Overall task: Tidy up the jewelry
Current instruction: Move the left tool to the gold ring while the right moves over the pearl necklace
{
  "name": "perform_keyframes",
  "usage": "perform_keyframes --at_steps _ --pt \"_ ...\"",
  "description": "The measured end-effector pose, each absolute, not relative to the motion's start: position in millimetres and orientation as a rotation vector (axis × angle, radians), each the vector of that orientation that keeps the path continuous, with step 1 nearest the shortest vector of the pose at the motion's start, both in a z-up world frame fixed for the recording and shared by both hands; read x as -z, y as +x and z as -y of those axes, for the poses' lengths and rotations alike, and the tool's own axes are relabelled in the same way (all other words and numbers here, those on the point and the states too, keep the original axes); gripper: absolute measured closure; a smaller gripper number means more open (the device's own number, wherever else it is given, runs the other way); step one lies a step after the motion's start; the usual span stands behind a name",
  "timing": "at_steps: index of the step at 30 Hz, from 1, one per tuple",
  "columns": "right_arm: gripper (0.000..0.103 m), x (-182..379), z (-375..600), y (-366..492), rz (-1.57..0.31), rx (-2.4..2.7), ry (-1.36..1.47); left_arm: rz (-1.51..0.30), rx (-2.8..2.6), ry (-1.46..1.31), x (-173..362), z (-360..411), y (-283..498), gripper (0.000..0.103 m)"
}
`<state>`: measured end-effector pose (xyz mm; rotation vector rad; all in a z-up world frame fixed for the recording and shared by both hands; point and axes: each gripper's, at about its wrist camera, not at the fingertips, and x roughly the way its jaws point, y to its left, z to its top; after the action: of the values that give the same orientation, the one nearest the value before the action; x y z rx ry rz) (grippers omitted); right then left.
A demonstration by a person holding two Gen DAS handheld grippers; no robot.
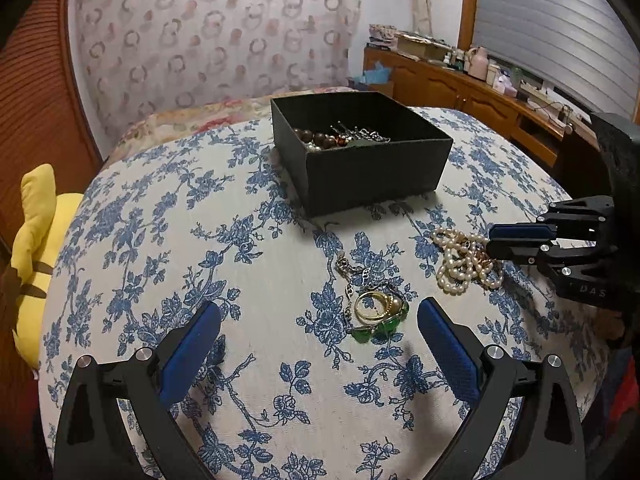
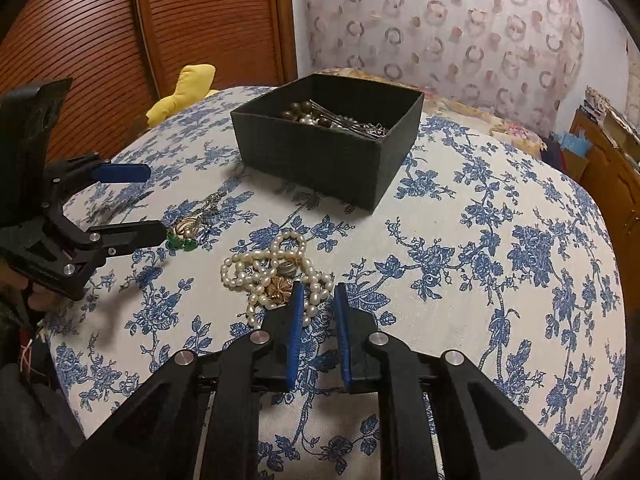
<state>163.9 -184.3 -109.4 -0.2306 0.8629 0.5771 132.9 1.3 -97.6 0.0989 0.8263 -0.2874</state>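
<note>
Right gripper [image 2: 316, 286] is sitting at the near edge of the pearl necklace [image 2: 272, 270], its blue pads [image 2: 295, 320] standing a narrow gap apart with a strand of pearls at their tips; whether they are pinching it cannot be told. Left gripper [image 1: 320, 316] is hanging wide apart over the gold ring and green beads [image 1: 378, 314]. Both piles are lying on the blue-flowered cloth [image 1: 240, 264], in front of the black box [image 1: 360, 152] holding more jewelry

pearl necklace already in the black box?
No, the pearl necklace lies bunched on the floral cloth in front of the black box, outside it.
</note>
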Motion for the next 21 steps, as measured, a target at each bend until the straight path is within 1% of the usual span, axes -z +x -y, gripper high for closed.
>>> perform_keyframes --at_steps 7,8,9,10,11,12,13,15,17,18,21 --pt "0.086 109.6 186.3 166.3 -0.87 -0.586 -0.209 -0.809 0.321 0.054 93.0 -4.2 120.1 0.008" --pt "0.086 109.6 185.8 166.0 -0.868 -0.583 -0.214 -0.801 0.328 0.037 91.3 -5.7 116.8 0.016" --pt "0.086 109.5 184.9 165.2 -0.863 -0.578 -0.225 -0.805 0.335 0.021 90.7 -6.8 114.9 0.03" --pt "0.086 109.5 183.8 164.5 -0.859 -0.574 -0.234 -0.814 0.341 0.008 90.8 -7.2 113.9 0.037" --pt "0.086 109.4 182.8 163.9 -0.855 -0.569 -0.242 -0.825 0.347 -0.013 91.4 -8.9 112.6 0.049" --pt "0.086 109.5 181.9 163.4 -0.852 -0.566 -0.249 -0.832 0.354 -0.027 92.0 -10.1 111.5 0.057" --pt "0.086 109.7 181.5 163.1 -0.851 -0.564 -0.252 -0.834 0.36 -0.037 92.1 -11.0 110.4 0.06" --pt "0.086 110.1 181.8 162.9 -0.85 -0.564 -0.252 -0.839 0.353 -0.042 93.1 -12.7 109.1 0.07" --pt "0.086 110.2 182.1 163.4 -0.852 -0.567 -0.246 -0.846 0.352 -0.042 94.2 -12.8 110.8 0.073" --pt "0.086 110.3 182.4 163.7 -0.853 -0.569 -0.243 -0.849 0.354 -0.037 94.4 -11.6 111.5 0.077" --pt "0.086 110.4 182.7 163.3 -0.854 -0.57 -0.239 -0.854 0.361 -0.027 93.7 -6.3 113.8 0.079"
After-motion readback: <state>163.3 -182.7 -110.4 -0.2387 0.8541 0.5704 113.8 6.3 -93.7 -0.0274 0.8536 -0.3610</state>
